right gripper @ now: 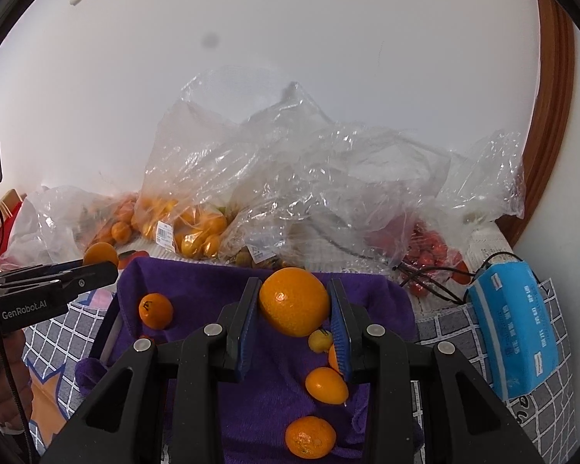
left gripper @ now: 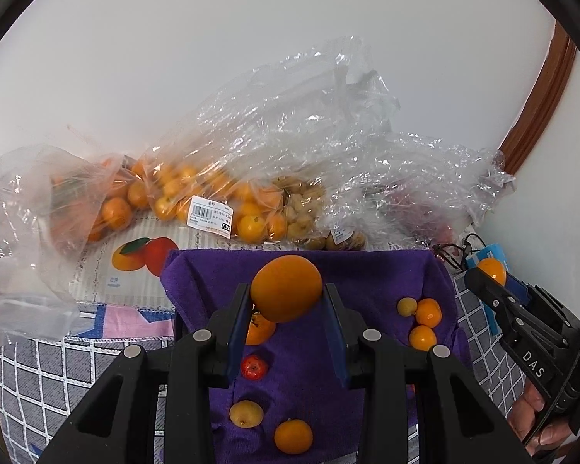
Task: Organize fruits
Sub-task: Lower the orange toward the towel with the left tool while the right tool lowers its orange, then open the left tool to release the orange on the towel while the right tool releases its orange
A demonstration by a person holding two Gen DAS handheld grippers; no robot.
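My left gripper (left gripper: 287, 294) is shut on a smooth orange fruit (left gripper: 286, 280), held above a purple towel (left gripper: 301, 390). On the towel lie a mandarin (left gripper: 260, 328), a small red fruit (left gripper: 254, 366), a yellow fruit (left gripper: 246, 413), an orange (left gripper: 293, 436) and a small cluster (left gripper: 425, 321) to the right. In the right wrist view my right gripper (right gripper: 294, 286) is shut on a round orange (right gripper: 294, 305) over the same towel (right gripper: 259, 406). Below it lie a kumquat (right gripper: 326, 385) and a mandarin (right gripper: 310, 437). Each gripper shows at the edge of the other's view, with its fruit.
Crumpled clear plastic bags (left gripper: 274, 147) of oranges, kumquats and red fruit line the white wall behind the towel. A blue tissue pack (right gripper: 514, 332) and a black cable (right gripper: 437, 270) lie at the right. A grey checked cloth (left gripper: 50, 379) surrounds the towel. A wooden frame (right gripper: 553, 116) stands at the far right.
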